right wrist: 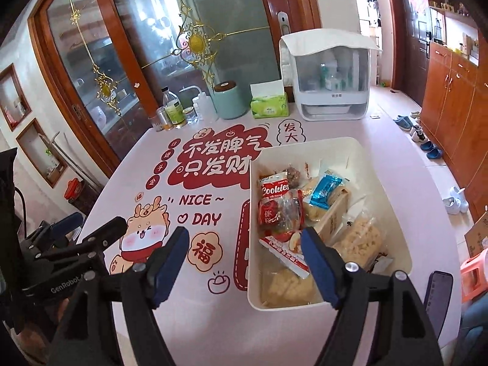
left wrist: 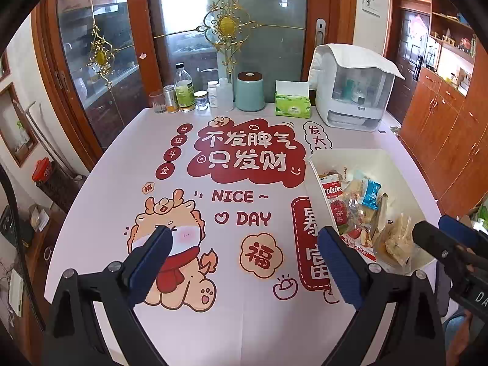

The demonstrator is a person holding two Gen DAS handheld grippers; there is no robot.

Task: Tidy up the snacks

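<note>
The snacks (right wrist: pixel 308 222) are all seen gathered in a white bin (right wrist: pixel 393 189) that stands on the right part of the table (right wrist: pixel 213 314), on a printed cloth (left wrist: pixel 244 183) with a cartoon dragon and red lettering. No packet is seen loose on the cloth, so the collecting step is judged finished or nearly so.

The left tongs (left wrist: pixel 244 259) are held wide apart over the bare cloth, just left of the bin, with nothing between the pads. The right tongs (right wrist: pixel 244 262) are likewise spread, hanging above the bin's near left wall with one pad over the cloth and the other over the packets; nothing is gripped.

Inside the bin a red cookie packet (right wrist: pixel 276 187), a blue wrapper (right wrist: pixel 326 190), a red bag (right wrist: pixel 270 212), clear bags of pale puffed pieces (right wrist: pixel 360 238) and a red-and-white sachet (right wrist: pixel 286 254) are piled loosely, overlapping and tilted, not laid in rows.

The next move, if any is wanted, is judged to be tidying within the bin or shifting the bin itself; for that its thin wall would have to be pinched, and crinkly packets are likely to slip.

At the far edge bottles (left wrist: pixel 184 91), a green canister (left wrist: pixel 250 93), a tissue box (left wrist: pixel 292 103) and a white appliance (left wrist: pixel 353 91) are lined up, well apart from the bin.
</note>
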